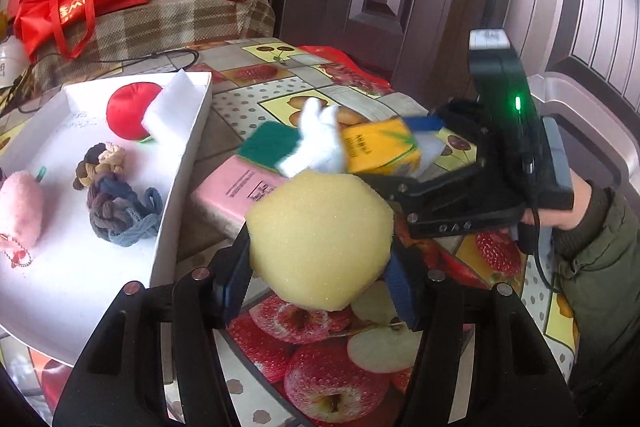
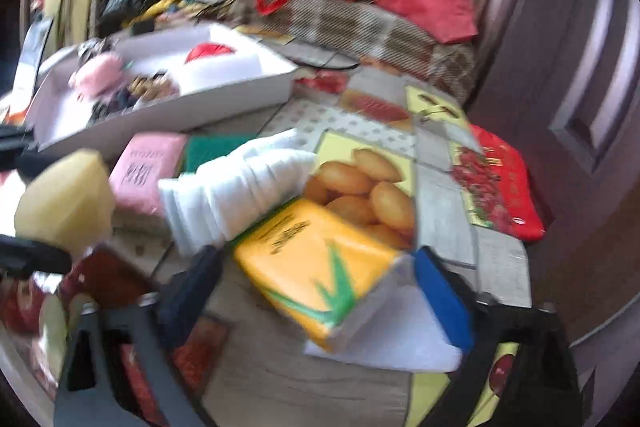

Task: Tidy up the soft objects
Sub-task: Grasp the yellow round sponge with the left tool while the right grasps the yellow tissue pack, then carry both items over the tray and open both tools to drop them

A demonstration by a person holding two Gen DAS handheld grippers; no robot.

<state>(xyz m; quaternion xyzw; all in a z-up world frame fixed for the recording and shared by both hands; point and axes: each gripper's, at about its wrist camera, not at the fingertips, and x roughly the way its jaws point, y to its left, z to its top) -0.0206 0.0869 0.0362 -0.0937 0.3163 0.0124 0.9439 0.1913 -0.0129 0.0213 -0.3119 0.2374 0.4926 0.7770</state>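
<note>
Two tongs engaged: left tongs (image 1: 320, 263) pinched yellow hexagonal foam sponge (image 1: 318, 239), held raised beside white cardboard tray (image 1: 182, 163), likely for sorting; right tongs (image 2: 320, 291) spread around yellow tissue pack (image 2: 316, 263) on desk (image 1: 240, 107), grip unclear.

The whole right wrist view is smeared by motion, so the print on the yellow tissue pack (image 2: 316, 263) cannot be read. Beside that pack, the yellow sponge (image 1: 320, 239) hides part of the pink pack (image 1: 232, 195), and the white glove (image 1: 318, 143) covers the green scouring pad's (image 1: 268, 143) near edge.
</note>
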